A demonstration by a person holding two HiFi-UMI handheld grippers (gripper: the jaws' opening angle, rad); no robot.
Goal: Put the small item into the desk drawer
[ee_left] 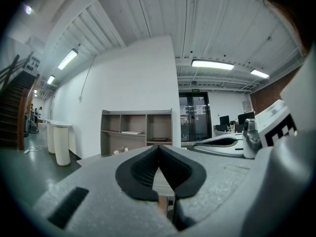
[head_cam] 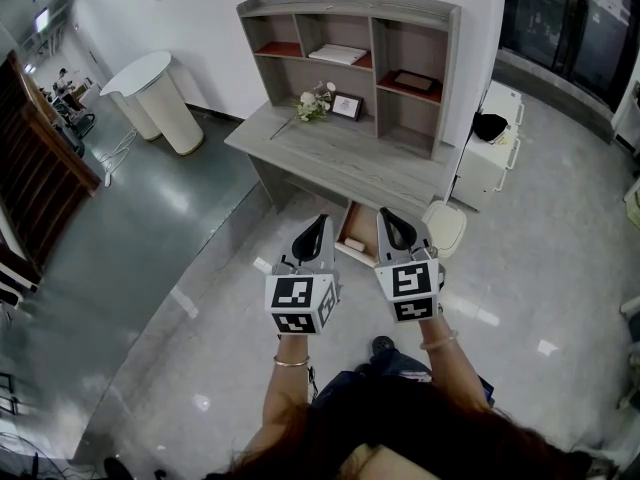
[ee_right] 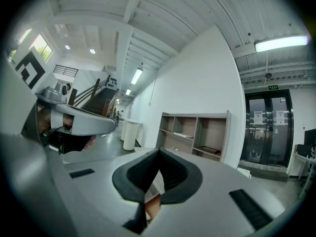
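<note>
The place reads as an open-plan office hall — a grey desk with a shelved hutch stands against a white wall on a polished grey floor. Strip lights hang under an exposed ribbed ceiling, dark glass doors lead onward, computer monitors sit on far workstations, and a wooden staircase rises at one side.

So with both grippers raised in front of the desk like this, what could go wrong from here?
1. The desk drawer stands pulled out with a small pale item in it; a hard shove shut may jolt it.
2. The left gripper and right gripper are both shut, empty and close together, so they could knock each other.
3. The white bin stands beside the drawer; a right-side reach might bump it.
</note>
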